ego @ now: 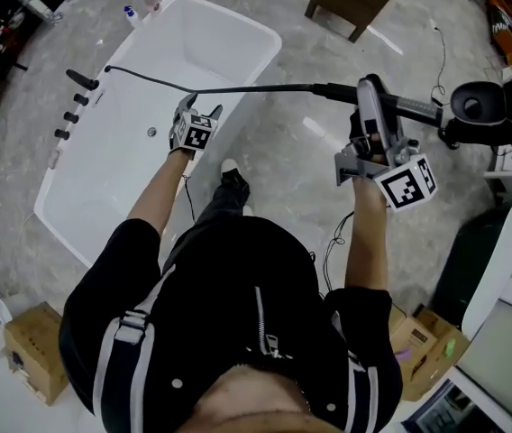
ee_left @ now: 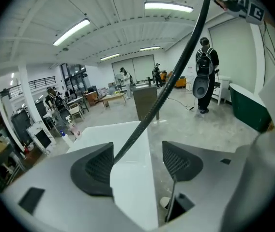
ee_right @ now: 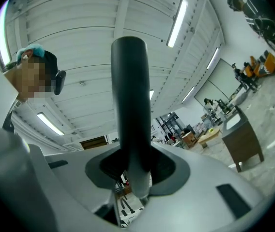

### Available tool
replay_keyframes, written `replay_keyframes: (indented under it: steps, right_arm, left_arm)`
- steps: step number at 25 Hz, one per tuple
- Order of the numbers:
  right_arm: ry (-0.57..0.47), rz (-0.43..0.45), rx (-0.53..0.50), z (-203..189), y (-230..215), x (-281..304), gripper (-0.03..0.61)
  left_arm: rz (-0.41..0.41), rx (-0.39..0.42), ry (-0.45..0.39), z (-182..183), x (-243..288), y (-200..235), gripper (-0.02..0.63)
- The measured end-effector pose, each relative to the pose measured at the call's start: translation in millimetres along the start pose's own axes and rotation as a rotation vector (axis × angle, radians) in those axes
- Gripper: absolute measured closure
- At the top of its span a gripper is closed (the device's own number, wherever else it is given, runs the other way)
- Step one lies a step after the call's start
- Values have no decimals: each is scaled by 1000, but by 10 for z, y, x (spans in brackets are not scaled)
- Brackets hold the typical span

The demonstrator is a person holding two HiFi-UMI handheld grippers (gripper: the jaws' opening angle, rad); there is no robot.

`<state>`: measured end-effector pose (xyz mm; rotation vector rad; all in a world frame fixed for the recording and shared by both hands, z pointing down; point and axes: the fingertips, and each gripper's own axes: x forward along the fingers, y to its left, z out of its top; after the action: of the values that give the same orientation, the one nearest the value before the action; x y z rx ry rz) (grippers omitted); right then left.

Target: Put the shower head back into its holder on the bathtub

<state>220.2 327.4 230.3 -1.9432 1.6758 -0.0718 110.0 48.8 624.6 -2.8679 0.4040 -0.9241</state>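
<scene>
Shower head (ego: 480, 105) clamped in right gripper (ee_right: 130, 173), square-patterned marker cube (ego: 406, 183)

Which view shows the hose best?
The head view: the hose runs whole from the bathtub rim to the shower head. The left gripper view shows a stretch between the jaws of the open left gripper. The right gripper view shows only the shower head's handle.

Right gripper (ee_right: 138, 167): jaws clamped on dark shower head handle (ee_right: 130, 105), tilted up toward ceiling; strip light (ee_right: 177, 23) overhead, wooden cabinet (ee_right: 244, 144) at right
</scene>
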Motion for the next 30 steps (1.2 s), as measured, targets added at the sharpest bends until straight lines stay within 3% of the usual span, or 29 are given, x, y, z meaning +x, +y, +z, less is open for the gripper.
replay_keyframes:
  steps: [7,11,12,14,21,30]
  right_arm:
    - [0,-43,-15,101,-355,280,453]
    - [-13,-83,-25,187,-593,503,453]
    - [-12,-94,-33,211,-652,555,453]
    - [-8,-114,-42,233,-762,658,453]
    - [47,-164,-71,56,-1197,1180,453]
    - [283,-144,-71,-814,-1633,1979,453]
  left_arm:
    - [-67,133,44,213,726,36,300]
    - [-29,152,127,42,1038,288,446]
    - [-27,148,131,32,1080,347,496]
    - [-30,141,117,72,1133,450,532]
    - [2,4,30,275,1160,1036,541]
    - [151,-175,-108,557,836,2075,543]
